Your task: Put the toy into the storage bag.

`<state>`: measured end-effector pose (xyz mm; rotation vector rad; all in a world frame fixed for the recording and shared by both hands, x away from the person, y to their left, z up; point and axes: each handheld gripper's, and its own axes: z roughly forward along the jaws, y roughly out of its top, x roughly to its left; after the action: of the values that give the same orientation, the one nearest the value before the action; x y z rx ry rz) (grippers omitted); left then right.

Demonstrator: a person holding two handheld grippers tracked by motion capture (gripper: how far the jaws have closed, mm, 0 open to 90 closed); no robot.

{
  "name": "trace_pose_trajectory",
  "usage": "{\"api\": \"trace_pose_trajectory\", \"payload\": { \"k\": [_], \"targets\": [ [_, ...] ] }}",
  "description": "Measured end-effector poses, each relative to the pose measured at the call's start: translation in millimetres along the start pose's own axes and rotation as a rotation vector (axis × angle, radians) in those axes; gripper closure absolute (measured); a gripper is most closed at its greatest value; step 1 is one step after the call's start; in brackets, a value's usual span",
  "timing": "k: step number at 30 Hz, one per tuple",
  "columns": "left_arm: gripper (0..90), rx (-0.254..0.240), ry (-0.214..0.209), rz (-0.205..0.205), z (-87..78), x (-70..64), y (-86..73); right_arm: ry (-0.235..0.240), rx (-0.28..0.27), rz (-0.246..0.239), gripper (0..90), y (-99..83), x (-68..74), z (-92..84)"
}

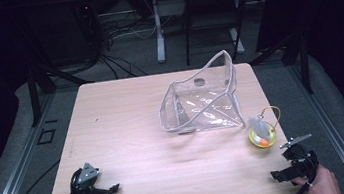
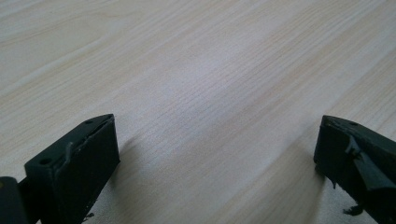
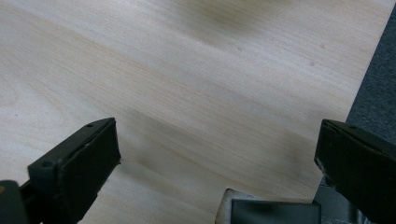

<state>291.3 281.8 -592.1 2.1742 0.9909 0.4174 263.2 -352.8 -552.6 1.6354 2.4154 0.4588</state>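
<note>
Both grippers rest low at the near edge of the wooden table [image 1: 129, 133], jaws spread wide with nothing between them: the left gripper [image 1: 113, 190] at the near left corner, the right gripper [image 1: 277, 176] at the near right corner. In each gripper view the 2 black jaws frame bare wood grain.

The nearest thing to work on is a small yellow pouch [image 1: 261, 134] with a thin loop cord and something orange showing inside, lying just ahead of the right gripper and a little to its inner side. Farther ahead of that, well clear of both grippers, sits a clear plastic zip bag [image 1: 201, 104], standing open and slumped.

Judged from here, the risks are these: the pouch looks soft and light, so a pinch on its edge could slip or drag it off the near right side; the cord could snag a jaw; the clear bag's limp walls could fold shut when touched.

The table is pale and matt. Around it lies grey carpet [image 1: 10, 148], dark frame posts and loose cables [image 1: 116, 33] on the floor beyond.
</note>
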Motion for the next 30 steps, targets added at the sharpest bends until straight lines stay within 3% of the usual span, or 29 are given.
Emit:
{"api": "trace_pose_trajectory", "payload": {
  "k": [2,6,8,11,15,21,24,25,28,30],
  "targets": [
    [0.0,0.000,0.000,0.000,0.0,0.0,0.0,0.013,-0.009,0.009,0.0,-0.5,0.6,1.1],
    [0.0,0.000,0.000,0.000,0.0,0.0,0.0,-0.014,0.016,-0.013,0.0,0.8,0.6,-1.2],
    [0.0,0.001,0.000,0.000,-0.2,0.0,-0.2,0.006,-0.004,-0.002,0.0,0.9,2.4,-0.2],
    [0.0,0.001,0.000,-0.003,-0.3,-0.2,-0.4,-0.026,0.019,-0.022,0.0,2.2,2.6,-3.7],
    [0.0,0.000,0.001,-0.006,-0.4,-0.4,-0.5,-0.024,0.014,-0.029,0.4,3.8,3.2,-8.9],
    [0.0,0.000,0.001,-0.005,-0.4,-0.4,-0.5,0.000,-0.022,-0.015,1.4,7.2,3.1,-17.1],
    [0.0,0.000,0.001,-0.006,-0.4,-0.4,-0.6,-0.003,-0.011,-0.027,1.6,10.2,2.7,-22.5],
    [0.0,-0.001,0.001,-0.006,-0.4,-0.5,-0.6,0.015,-0.034,-0.015,2.0,11.5,4.1,-23.9],
    [0.0,-0.001,0.001,-0.006,-0.4,-0.5,-0.6,-0.016,-0.037,-0.030,3.5,15.9,2.9,-33.0],
    [0.0,-0.001,0.001,-0.005,-0.4,-0.4,-0.6,0.003,-0.062,-0.021,5.0,17.6,2.7,-36.6]
  ]
}}
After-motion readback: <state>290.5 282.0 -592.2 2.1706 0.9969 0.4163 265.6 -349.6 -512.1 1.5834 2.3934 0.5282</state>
